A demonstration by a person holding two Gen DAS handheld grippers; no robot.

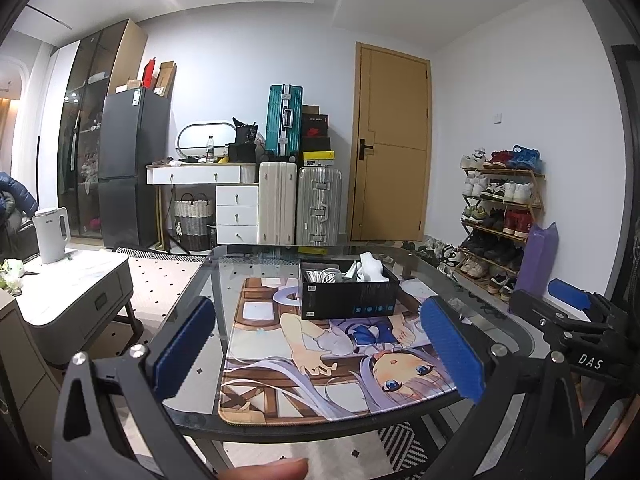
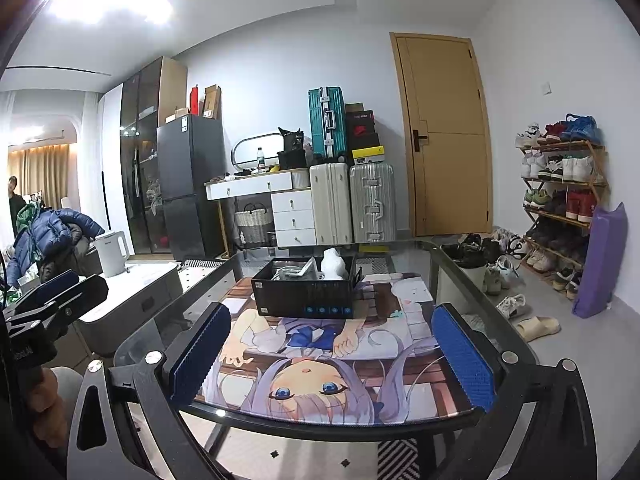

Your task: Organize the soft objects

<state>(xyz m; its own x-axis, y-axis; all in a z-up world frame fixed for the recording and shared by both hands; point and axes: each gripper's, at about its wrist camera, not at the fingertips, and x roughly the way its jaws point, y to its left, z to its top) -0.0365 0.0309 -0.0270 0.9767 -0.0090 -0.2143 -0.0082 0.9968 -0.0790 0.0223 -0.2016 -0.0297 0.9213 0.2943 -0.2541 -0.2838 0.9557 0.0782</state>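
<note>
Blue-padded left gripper and right gripper both hang spread wide and empty above the near edge of a dark glass table. A printed cartoon desk mat covers most of the table. Toward the far edge, on the mat, a black cardboard box holds a white soft object; its other contents are hard to make out.

White soft cloth crumpled, upright in black box, well ahead of open claw, centre.
</note>
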